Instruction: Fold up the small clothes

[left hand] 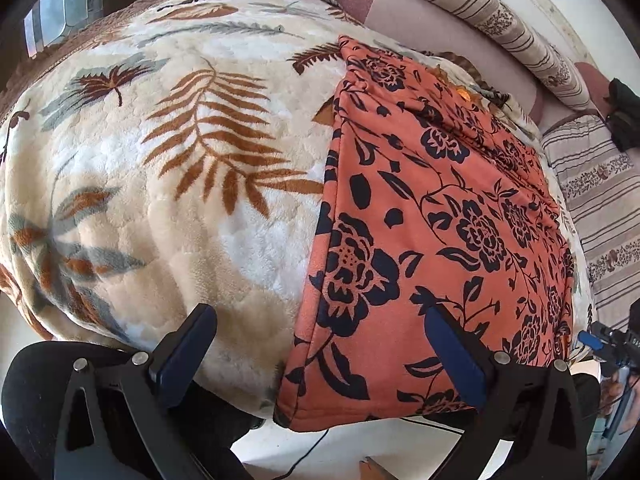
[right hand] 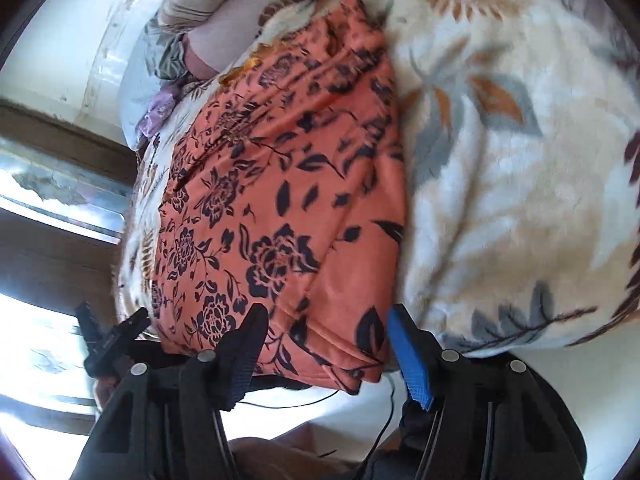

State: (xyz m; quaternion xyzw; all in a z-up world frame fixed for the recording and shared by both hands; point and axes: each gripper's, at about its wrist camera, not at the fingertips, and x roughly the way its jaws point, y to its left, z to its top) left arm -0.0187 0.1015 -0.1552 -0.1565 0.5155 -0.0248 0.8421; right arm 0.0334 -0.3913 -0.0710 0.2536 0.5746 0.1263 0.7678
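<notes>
My left gripper (left hand: 320, 344) has jaws spread wide, nothing between them; they hang above the near edge of the bed, over the left hem of the orange fleece garment w/ black flower print (left hand: 440, 220). My right gripper (right hand: 326, 344) has jaws parted too, narrower, over the garment's near hem, pads not pressing cloth as far as I can tell.

The garment lies flat, folded lengthwise, on the cream leaf-print plush blanket (left hand: 160, 160), its near end hanging over the bed's front edge.

Next fold, I'd judge: pinch both near corners level, lift together, carry toward the far end, keep edges aligned.

Left view shows striped pillows (left hand: 500, 20) at the far-right corner; right view, blurred, shows a window (right hand: 60, 184) instead.
</notes>
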